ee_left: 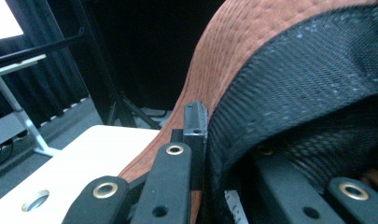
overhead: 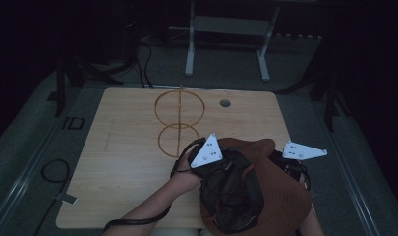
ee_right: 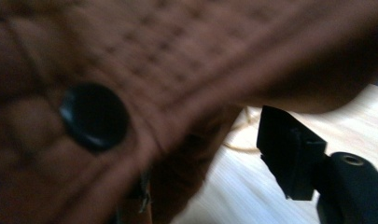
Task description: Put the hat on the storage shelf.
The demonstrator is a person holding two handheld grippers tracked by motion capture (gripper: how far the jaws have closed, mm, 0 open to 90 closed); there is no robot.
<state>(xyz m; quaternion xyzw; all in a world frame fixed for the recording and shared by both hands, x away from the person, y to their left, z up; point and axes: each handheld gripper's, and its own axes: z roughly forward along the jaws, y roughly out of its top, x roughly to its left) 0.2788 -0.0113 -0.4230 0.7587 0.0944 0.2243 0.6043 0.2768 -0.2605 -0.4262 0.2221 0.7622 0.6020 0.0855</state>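
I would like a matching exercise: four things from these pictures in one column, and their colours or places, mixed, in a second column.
Things:
1. hat
2. wire stand
3. round hole
4. hat's mesh lining

Descriptions:
A. black
B. far right part of the table top
C. brown, held between both tongs
D. two golden rings, one behind the other

Pairs: 1-C, 2-D, 3-B, 4-A

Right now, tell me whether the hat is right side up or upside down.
Upside down. In the high view the brown hat shows its black mesh lining facing up, with the brim spread around it, held above the table.
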